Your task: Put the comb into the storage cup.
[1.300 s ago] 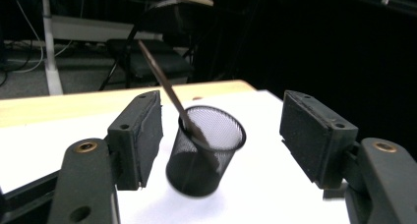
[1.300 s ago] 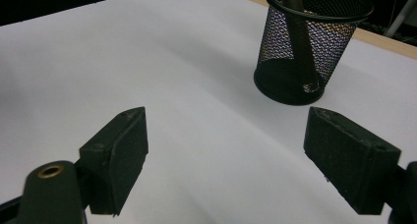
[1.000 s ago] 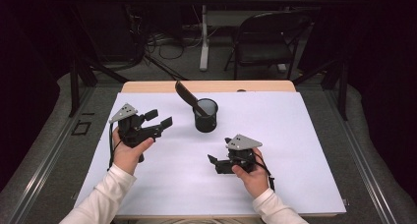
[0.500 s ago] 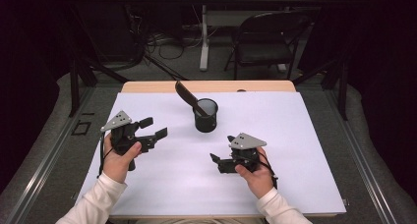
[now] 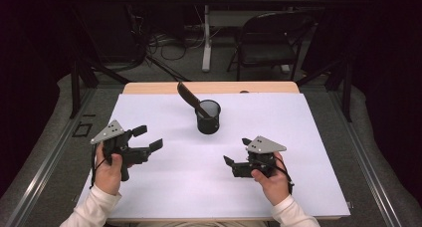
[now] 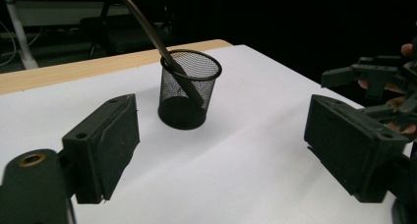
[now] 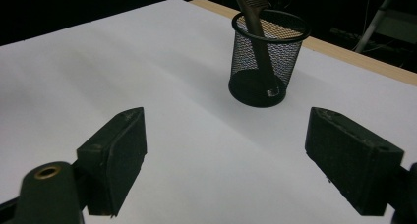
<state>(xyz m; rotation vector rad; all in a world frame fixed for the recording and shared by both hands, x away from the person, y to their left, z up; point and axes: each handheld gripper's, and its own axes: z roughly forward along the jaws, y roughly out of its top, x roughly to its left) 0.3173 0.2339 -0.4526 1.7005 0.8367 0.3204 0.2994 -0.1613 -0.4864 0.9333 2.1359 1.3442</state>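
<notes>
Both grippers empty: left gripper (image 5: 149, 137) just widened, right gripper (image 5: 238, 151) agape; cup (image 5: 208, 117) with comb (image 5: 190, 97) stands ahead between them

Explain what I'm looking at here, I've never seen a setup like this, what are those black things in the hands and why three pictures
A person sits at a table covered with white paper and holds a hand tool in each hand: the left gripper and the right gripper. Each has two black fingers that pinch like tongs.

One picture comes from a camera above, looking down on the table. The other two come from small cameras riding on each gripper, looking out between its own fingers.

On the paper stands a black mesh cup with a comb leaning in it.

Both grippers are open and hold nothing. The left one's fingers have just been opening, with nothing between them.
</notes>
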